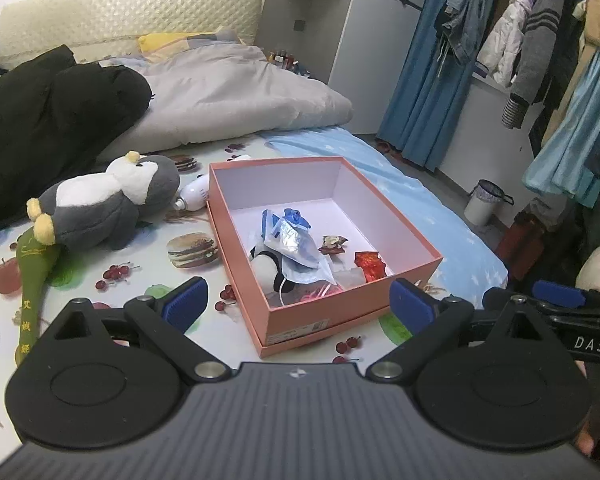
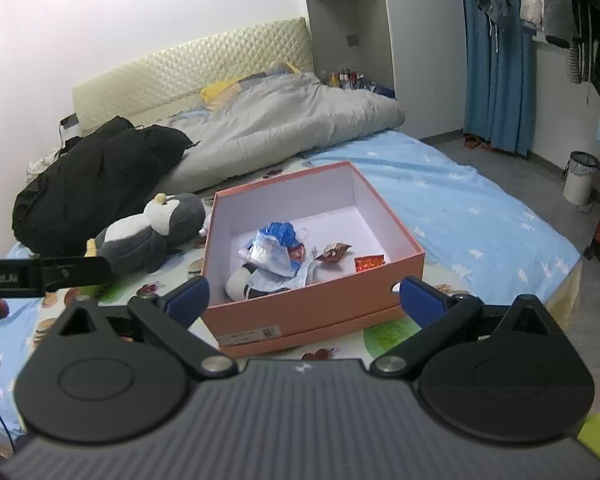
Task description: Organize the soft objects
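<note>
Bedroom clutter spreads over a bed (image 1: pixel 112 264) whose cover is printed with burgers and fruit, with the pink cardboard box (image 1: pixel 316 312) as the landmark near its foot. Left of the box lies a black padded coat (image 1: pixel 48 120), and just beside the box's left wall a grey-and-white penguin plush (image 1: pixel 112 200) rests on its back. Inside the box sit a blue face mask (image 1: pixel 300 268), a clear plastic packet (image 1: pixel 290 238) on top of it, a small black-and-white plush (image 1: pixel 266 266) underneath, and a red wrapper (image 1: pixel 368 265) toward the right wall. Both the left gripper (image 1: pixel 298 300) and the right gripper (image 2: pixel 304 298) hover before the box's near side, fingers (image 2: pixel 190 298) spread wide, gripping nothing.
</note>
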